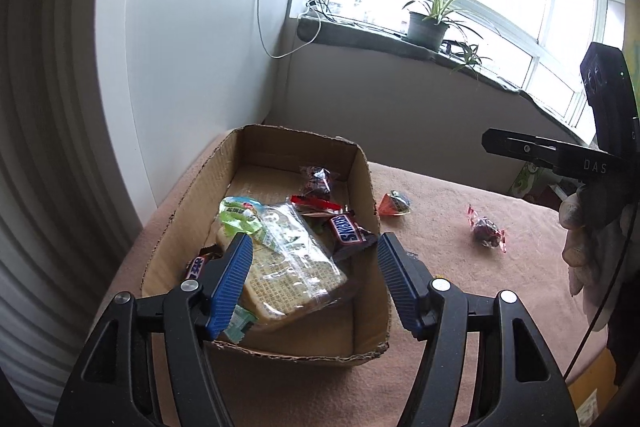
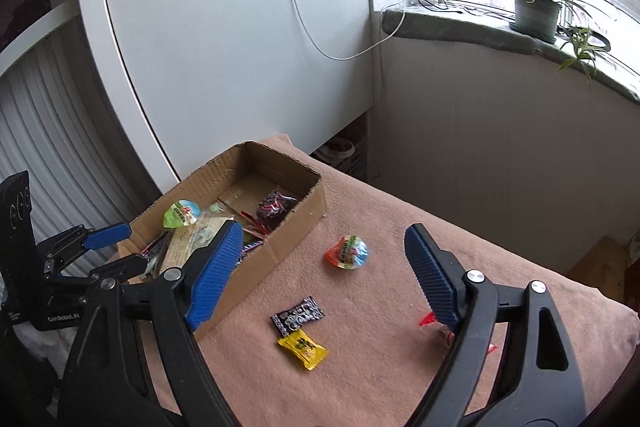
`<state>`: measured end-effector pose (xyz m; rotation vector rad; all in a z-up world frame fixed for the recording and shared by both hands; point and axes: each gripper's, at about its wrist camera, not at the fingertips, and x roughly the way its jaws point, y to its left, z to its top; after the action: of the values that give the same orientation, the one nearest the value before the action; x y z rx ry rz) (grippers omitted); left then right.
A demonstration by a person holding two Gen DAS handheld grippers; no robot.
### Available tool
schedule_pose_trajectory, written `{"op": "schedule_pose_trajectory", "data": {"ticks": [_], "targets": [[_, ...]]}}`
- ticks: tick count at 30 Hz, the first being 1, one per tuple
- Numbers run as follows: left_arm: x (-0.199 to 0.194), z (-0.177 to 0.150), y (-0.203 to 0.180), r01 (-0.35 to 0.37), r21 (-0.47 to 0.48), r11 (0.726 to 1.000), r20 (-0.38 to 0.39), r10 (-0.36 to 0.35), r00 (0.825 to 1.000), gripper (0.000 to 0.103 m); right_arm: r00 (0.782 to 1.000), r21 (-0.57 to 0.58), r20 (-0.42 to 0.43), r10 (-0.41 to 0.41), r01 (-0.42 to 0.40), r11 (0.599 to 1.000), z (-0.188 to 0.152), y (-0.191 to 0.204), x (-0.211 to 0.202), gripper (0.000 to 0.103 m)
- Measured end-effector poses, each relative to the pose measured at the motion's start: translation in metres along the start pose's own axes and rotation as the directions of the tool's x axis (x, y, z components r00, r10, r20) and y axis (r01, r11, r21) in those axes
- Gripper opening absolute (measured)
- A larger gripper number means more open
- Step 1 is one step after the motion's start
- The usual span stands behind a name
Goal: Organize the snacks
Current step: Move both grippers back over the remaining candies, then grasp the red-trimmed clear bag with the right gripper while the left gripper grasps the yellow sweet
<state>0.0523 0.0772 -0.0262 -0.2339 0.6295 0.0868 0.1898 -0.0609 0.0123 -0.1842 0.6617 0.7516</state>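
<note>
— Where are the snacks?
— Most sit in the cardboard box (image 1: 362, 183); a jelly cup (image 2: 346, 251), black candy (image 2: 297, 314) and yellow candy (image 2: 303, 343) lie on the pink-covered counter (image 2: 360, 379), apparently.
— The fingers?
— Left gripper (image 1: 314, 281) spread above the box, empty; right gripper (image 2: 320, 273) spread too.

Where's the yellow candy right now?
In the right wrist view the yellow candy lies on the pink blanket, outside the cardboard box, just below the black-wrapped candy and between the open right claw's fingers.
</note>
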Motion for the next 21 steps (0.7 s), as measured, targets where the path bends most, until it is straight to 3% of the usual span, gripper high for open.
{"op": "schedule_pose_trajectory", "data": {"ticks": [10, 17, 21], "targets": [[0.001, -0.01, -0.067, 0.123, 0.079, 0.989, -0.026, -0.121, 0.992, 0.065, 0.992, 0.103, -0.035, -0.119, 0.122, 0.987, -0.041, -0.086, -0.043, 0.085], [0.021, -0.028, -0.108, 0.197, 0.096, 0.976, -0.117, -0.185, 0.976, 0.065, 0.989, 0.106, -0.074, -0.126, 0.133, 0.985, -0.062, -0.108, -0.038, 0.085], [0.041, -0.041, -0.123, 0.198, 0.087, 0.976, -0.178, -0.18, 0.967, 0.065, 0.989, 0.087, -0.102, -0.109, 0.118, 0.989, -0.071, -0.111, -0.029, 0.085]]}}
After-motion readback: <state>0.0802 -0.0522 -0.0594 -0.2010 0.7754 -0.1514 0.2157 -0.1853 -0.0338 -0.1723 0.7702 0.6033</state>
